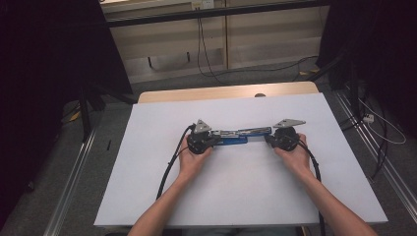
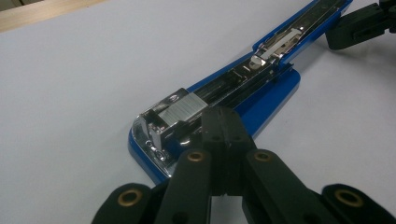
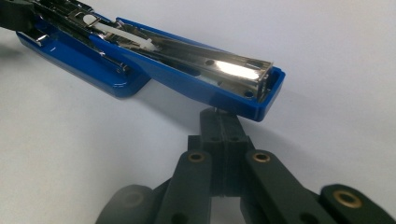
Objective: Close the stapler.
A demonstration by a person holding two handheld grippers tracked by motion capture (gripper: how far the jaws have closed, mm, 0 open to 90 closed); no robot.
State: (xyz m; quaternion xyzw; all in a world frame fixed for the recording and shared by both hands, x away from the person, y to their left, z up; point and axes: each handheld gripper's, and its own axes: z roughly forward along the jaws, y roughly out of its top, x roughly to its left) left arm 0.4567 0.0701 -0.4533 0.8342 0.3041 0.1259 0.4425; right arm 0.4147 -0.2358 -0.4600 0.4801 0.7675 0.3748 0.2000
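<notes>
You've got the stapler (image 1: 235, 136) swung open flat; L gripper (image 2: 220, 122) and R gripper (image 3: 223, 122) jaws pressed together, empty, at its ends. Next, prob: load staples, close gently.

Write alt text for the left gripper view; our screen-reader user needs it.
A blue stapler, swung open with its chrome staple channel exposed, lies on a white table. The left gripper, jaws shut, meets its near end.

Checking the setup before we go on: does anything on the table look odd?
The blue stapler lies swung fully open on the white table, its metal staple channel bare. The left gripper and right gripper meet its ends, jaws shut.
</notes>
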